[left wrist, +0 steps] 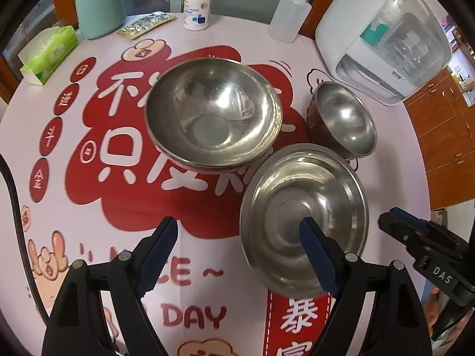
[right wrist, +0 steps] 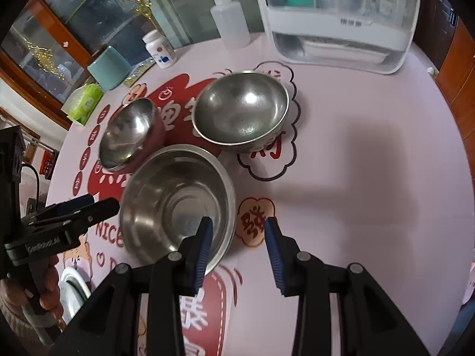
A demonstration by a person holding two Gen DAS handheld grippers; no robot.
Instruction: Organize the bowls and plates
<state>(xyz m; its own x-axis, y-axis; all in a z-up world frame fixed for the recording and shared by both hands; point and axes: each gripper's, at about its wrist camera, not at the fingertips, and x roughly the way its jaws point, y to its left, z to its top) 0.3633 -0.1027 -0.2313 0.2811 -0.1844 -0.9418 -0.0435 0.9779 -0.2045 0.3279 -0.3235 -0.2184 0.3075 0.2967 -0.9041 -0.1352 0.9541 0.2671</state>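
Observation:
Three steel bowls stand on the round table. In the left wrist view a large bowl [left wrist: 213, 115] is at the centre, a small bowl [left wrist: 344, 121] at its right, and a shallow wide bowl [left wrist: 302, 216] nearest. My left gripper [left wrist: 240, 237] is open; its right finger is over the shallow bowl. In the right wrist view the shallow bowl [right wrist: 175, 204] is nearest, with the small bowl [right wrist: 130, 133] and the large bowl [right wrist: 240, 112] behind. My right gripper [right wrist: 239, 231] is open astride the shallow bowl's right rim, left finger inside.
A white appliance [left wrist: 383, 38] stands at the table's far right. A squeeze bottle [left wrist: 289, 17], a pill bottle [left wrist: 197, 6], a teal container [left wrist: 99, 9], a foil packet [left wrist: 145, 25] and a green box [left wrist: 49, 55] line the far edge. The tablecloth [right wrist: 356, 163] is pink and red.

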